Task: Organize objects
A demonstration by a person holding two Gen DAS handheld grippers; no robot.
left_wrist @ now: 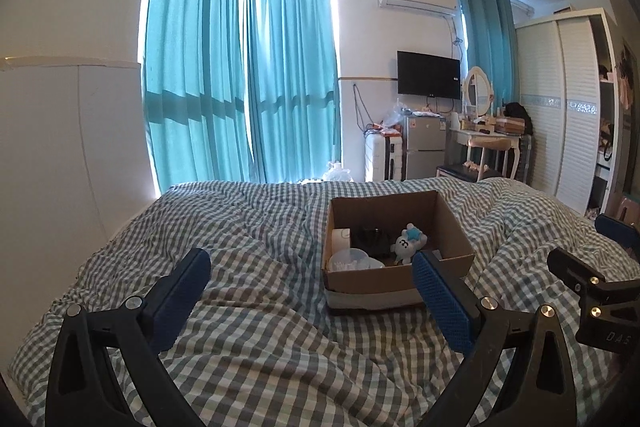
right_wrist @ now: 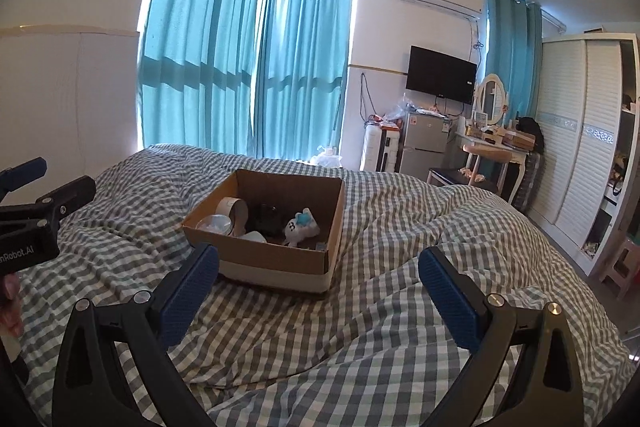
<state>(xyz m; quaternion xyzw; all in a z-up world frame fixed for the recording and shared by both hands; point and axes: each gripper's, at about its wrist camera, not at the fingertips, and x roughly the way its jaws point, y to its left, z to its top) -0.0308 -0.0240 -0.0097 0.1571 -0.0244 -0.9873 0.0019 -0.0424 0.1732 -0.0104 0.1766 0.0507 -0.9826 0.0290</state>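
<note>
Left wrist view: cardboard box (left_wrist: 394, 251) sits on the checked duvet (left_wrist: 260, 327), both grippers spread wide and carrying nothing.

Inside the box there's a white plush toy with a blue star (left_wrist: 408, 241), a black item (left_wrist: 372, 239) behind it, a clear plastic lid (left_wrist: 352, 261) and a white roll (left_wrist: 340, 237) at the left wall. Left gripper (left_wrist: 312, 291) hovers short of the box, its right-hand pad overlapping the near rim from this angle; touching or not, I can't tell. Right gripper (right_wrist: 320, 287) hangs back too, box (right_wrist: 272, 227) ahead and to its left. Risk, as I judge it: the bedding is soft and rumpled, so a push on that rim could tip or slide the box, and reaching in together could tangle the two tools.
</note>
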